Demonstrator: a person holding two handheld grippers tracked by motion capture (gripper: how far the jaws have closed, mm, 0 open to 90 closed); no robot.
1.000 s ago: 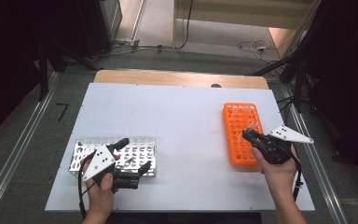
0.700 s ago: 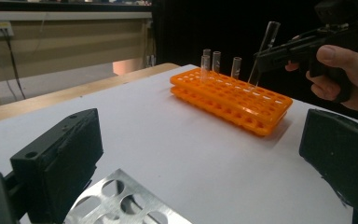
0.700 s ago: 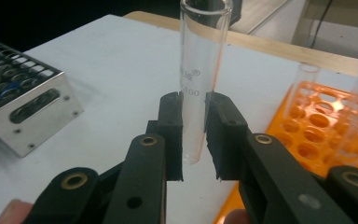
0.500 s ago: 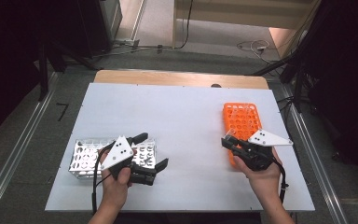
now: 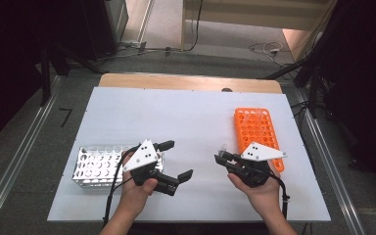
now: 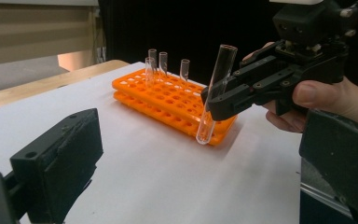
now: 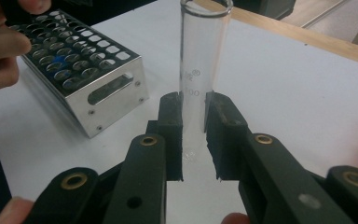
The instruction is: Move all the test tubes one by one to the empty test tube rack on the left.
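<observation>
Pads (image 7: 172, 126) of the right gripper (image 7: 193, 135) clamp a glass test tube (image 7: 200, 65) near its lower half, above the white table (image 5: 186, 117) between the orange rack (image 5: 257, 129) and the metal rack (image 5: 95, 164). The left gripper (image 5: 174, 159) hangs with jaws spread wide, holding nothing. Slick glass may well slide down through the pads. In the left gripper view the tube stands almost upright, mouth up, leaning slightly.
</observation>
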